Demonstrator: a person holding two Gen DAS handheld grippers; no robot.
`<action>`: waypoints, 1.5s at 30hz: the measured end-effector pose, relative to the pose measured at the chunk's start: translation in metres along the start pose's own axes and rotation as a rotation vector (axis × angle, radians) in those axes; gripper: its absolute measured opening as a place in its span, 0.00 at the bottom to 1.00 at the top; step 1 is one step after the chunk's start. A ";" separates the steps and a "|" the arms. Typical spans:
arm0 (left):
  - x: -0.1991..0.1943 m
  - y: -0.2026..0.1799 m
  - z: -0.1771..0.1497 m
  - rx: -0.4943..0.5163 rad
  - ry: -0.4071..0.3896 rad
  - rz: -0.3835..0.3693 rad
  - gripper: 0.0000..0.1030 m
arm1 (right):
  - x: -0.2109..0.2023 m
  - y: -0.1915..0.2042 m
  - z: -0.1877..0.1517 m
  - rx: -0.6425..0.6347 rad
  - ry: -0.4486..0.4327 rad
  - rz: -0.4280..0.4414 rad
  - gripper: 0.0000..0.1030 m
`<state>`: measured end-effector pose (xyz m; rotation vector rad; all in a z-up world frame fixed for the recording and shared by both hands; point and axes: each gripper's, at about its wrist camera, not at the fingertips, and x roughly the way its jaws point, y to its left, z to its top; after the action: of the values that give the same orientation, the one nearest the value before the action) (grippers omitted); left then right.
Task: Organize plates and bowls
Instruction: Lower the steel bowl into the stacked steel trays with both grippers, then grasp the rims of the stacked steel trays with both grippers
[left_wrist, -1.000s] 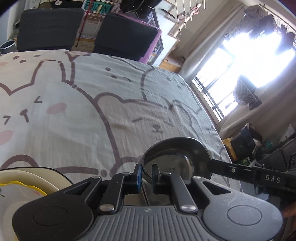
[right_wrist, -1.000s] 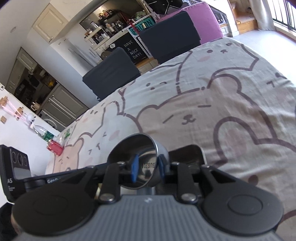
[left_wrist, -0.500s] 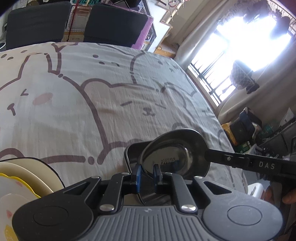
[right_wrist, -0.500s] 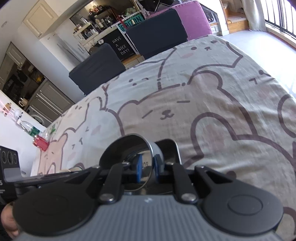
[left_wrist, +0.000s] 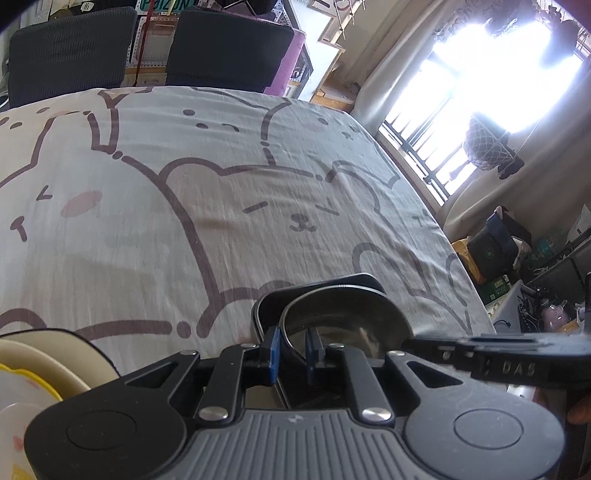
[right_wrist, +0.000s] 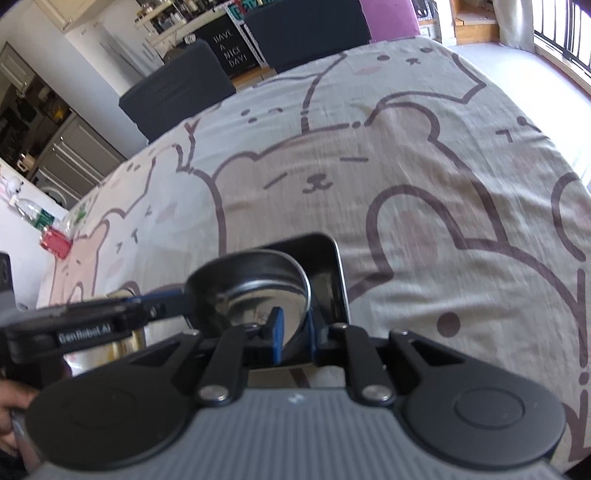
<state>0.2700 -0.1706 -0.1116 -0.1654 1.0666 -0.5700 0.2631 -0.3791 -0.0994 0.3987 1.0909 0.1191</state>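
A shiny steel bowl hangs tilted just over a dark square tray on the bear-print tablecloth. My left gripper is shut on the bowl's near rim, with one blue pad inside and one outside. The right gripper's finger reaches in from the right. In the right wrist view, the right gripper is shut on the opposite rim of the steel bowl, above the tray. The left gripper's finger comes in from the left. Whether the bowl touches the tray I cannot tell.
A stack of cream and yellow-rimmed plates sits at the left gripper's lower left. Dark chairs stand past the table's far edge, with a bright window to the right. A bottle and a red item stand on a counter. A hand holds the left gripper.
The bowl has sunk toward the table and the dark square tray has come into view under it. The right jaws have narrowed onto the bowl's rim.
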 end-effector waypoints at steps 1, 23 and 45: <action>0.001 0.000 0.001 0.000 -0.003 -0.002 0.14 | 0.002 0.000 0.000 -0.003 0.008 -0.005 0.18; 0.022 0.005 0.006 -0.033 -0.016 -0.031 0.28 | 0.018 0.004 -0.002 -0.018 0.081 -0.021 0.24; 0.002 0.005 -0.009 0.081 0.052 0.035 0.29 | -0.007 -0.015 0.008 0.028 -0.043 -0.013 0.22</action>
<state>0.2649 -0.1663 -0.1197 -0.0613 1.0927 -0.5877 0.2649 -0.3971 -0.0961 0.4180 1.0540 0.0838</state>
